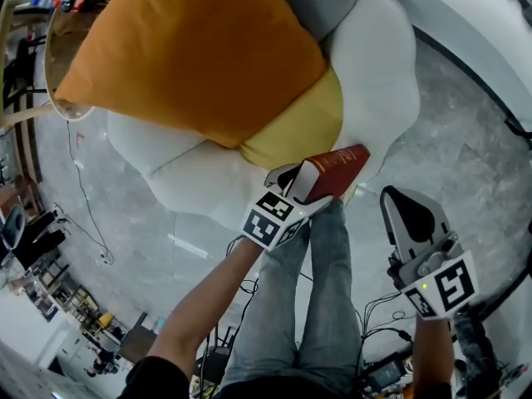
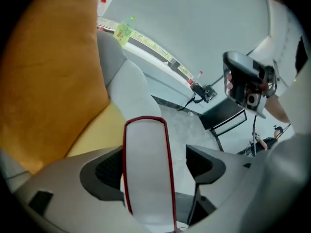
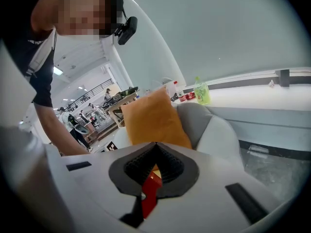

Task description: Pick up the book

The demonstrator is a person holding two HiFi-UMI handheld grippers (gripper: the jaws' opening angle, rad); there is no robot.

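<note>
The red hardcover book (image 1: 334,169) sticks out of my left gripper (image 1: 301,181), above the front edge of the white armchair. In the left gripper view its white page edge with the red border (image 2: 146,169) stands between the jaws. It leans on the left pad (image 2: 109,171), while the right pad (image 2: 206,161) stands apart from it with floor showing in the gap. My right gripper (image 1: 399,198) hovers to the right of the book, shut and holding nothing. In the right gripper view its jaws (image 3: 154,148) meet, and a strip of the red book (image 3: 150,195) shows beyond them.
An orange cushion (image 1: 191,48) and a yellow cushion (image 1: 299,127) lie on the white and grey armchair (image 1: 378,65). The person's legs in jeans (image 1: 307,306) are below the grippers. Cables (image 1: 87,206) trail over the grey floor. A green bottle (image 3: 201,91) stands on a white ledge.
</note>
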